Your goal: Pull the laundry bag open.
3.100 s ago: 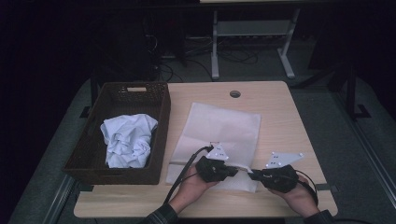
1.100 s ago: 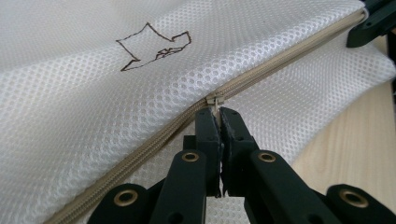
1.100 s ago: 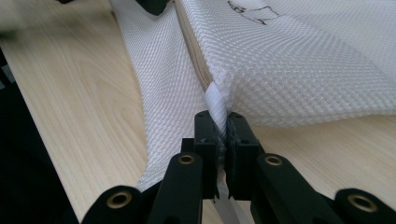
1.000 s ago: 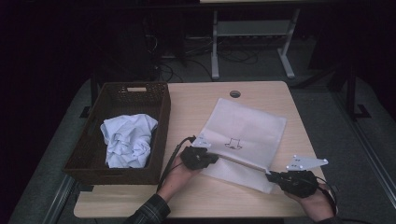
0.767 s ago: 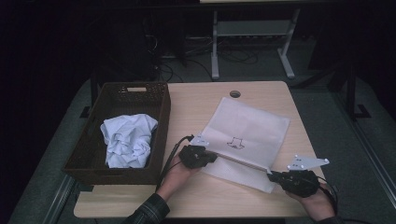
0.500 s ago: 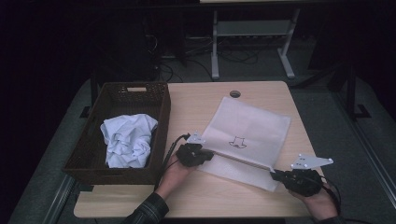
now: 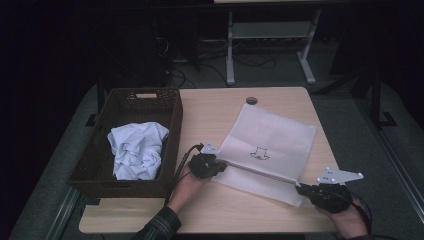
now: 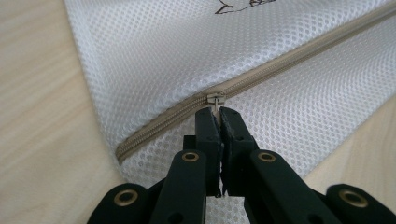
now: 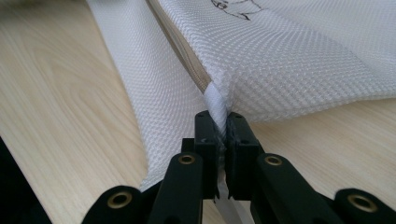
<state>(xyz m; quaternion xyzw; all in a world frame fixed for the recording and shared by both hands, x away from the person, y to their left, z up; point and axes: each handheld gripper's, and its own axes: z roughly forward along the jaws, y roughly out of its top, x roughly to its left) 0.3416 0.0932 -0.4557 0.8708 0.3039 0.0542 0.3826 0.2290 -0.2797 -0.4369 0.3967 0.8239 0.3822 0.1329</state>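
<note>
Mesh laundry bag: zipper pull pinched by left gripper, corner tab clamped by right gripper; best drawn steadily along taut zipper.

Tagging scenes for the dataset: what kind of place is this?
Probably a lab or workshop data-collection bench, not a home: a bare wooden table with a cable hole, a metal desk frame with loose cables behind, dark surroundings.

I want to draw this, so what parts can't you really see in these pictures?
- Little drawing on the mesh bag: too small in the high view, cut off by the top edge in both gripper views.
- Zipper pull: mostly pinched inside the left hand-held gripper.
- Basket bottom: covered by the crumpled white cloth.
</note>
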